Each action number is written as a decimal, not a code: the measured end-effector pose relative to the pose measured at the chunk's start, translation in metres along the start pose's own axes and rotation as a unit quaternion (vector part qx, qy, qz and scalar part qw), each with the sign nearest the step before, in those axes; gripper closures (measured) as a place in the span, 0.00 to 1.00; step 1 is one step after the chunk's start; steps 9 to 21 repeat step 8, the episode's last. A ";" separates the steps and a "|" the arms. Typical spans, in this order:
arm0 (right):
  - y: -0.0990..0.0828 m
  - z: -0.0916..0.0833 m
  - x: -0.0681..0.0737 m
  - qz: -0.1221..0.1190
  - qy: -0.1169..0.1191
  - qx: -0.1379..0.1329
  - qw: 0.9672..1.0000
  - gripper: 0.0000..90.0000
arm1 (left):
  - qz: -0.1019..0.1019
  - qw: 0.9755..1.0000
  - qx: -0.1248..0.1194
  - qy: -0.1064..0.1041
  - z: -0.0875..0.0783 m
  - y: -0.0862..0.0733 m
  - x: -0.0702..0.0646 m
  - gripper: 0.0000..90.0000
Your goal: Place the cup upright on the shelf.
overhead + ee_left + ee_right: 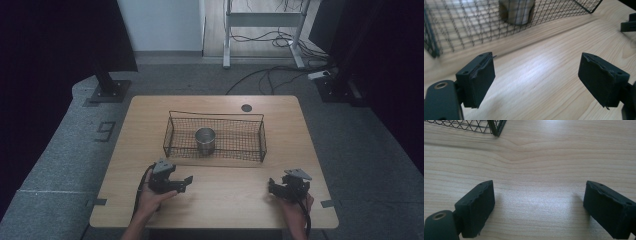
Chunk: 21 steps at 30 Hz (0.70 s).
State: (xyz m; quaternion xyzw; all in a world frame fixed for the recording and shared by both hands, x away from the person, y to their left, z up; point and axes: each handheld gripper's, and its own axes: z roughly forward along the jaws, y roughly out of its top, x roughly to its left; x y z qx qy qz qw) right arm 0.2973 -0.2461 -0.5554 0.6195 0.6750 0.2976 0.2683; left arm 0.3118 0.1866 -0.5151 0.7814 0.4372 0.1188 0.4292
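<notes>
Metal cup (205,140) sits inside wire basket (215,136), table's 12 o'clock. Left gripper (186,181) at 7, right gripper (270,187) at 5: both wide apart, empty, low over table (225,200), resting.

Upright metal cup (205,140) inside wire basket (172,134)

One black wire-mesh basket (215,136) toward the far edge of the wooden table (225,200). One metal cup (205,141) inside. Two handheld grippers near the front edge: left gripper (186,182), right gripper (271,186). One dark round grommet (246,107) by the far edge.
</notes>
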 end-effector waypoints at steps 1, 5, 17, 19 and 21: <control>0.000 0.000 0.000 0.000 0.000 0.000 1.000 0.11 | -0.003 1.000 0.001 0.001 0.000 -0.001 0.001 0.16; 0.000 0.000 0.000 0.000 0.000 0.000 1.000 0.11 | -0.006 1.000 0.001 -0.002 0.001 0.000 0.001 0.16; 0.000 0.000 0.000 0.000 0.000 0.000 1.000 0.11 | -0.005 1.000 -0.002 -0.005 0.001 0.001 0.001 0.16; 0.000 0.000 0.000 0.000 0.000 0.000 1.000 0.11 | -0.005 1.000 -0.002 -0.005 0.001 0.001 0.001 0.16; 0.000 0.000 0.000 0.000 0.000 0.000 1.000 0.11 | -0.005 1.000 -0.002 -0.005 0.001 0.001 0.001 0.16</control>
